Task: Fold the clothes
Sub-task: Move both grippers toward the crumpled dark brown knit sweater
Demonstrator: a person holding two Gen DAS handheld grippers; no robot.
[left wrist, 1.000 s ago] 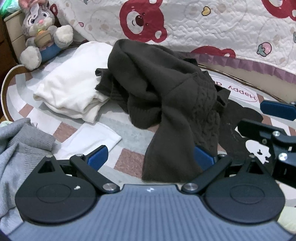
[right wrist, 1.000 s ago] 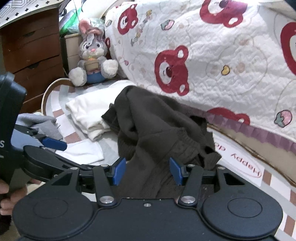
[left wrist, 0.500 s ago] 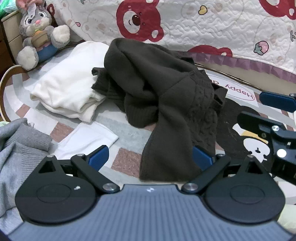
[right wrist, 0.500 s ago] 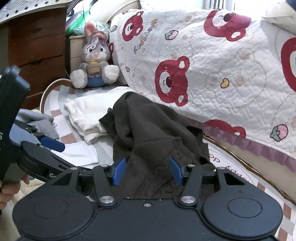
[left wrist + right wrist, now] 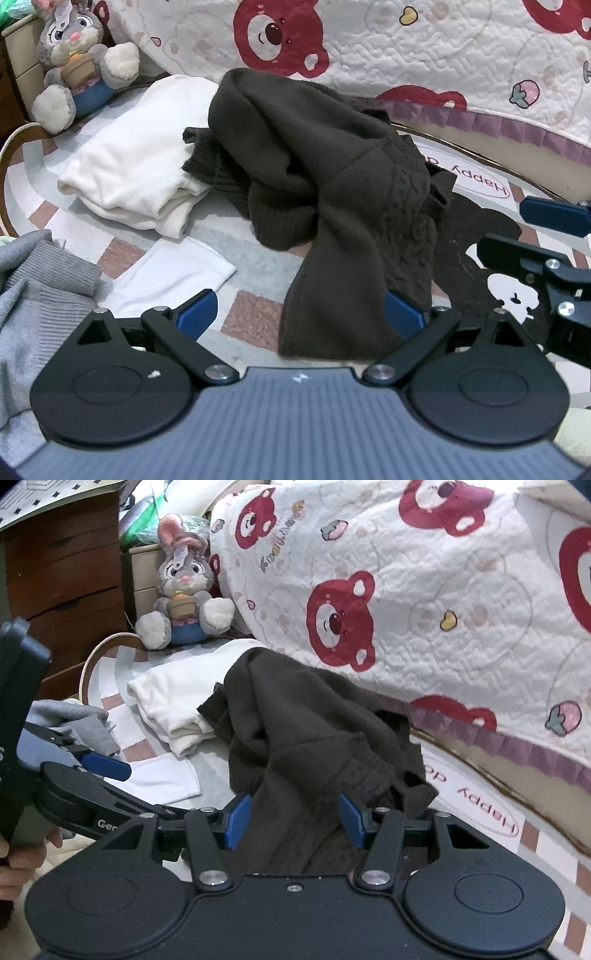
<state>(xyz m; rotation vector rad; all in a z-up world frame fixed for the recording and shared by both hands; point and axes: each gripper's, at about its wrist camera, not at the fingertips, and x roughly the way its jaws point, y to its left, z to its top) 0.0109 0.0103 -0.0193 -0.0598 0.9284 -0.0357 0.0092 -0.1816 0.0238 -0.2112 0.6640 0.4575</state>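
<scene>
I held both grippers, left and right, jaws released, over the crumpled dark sweater, apparently readying to grasp it for folding.

I see right gripper wide | brown sweater between pads, not pressed | rabbit toy behind
</scene>
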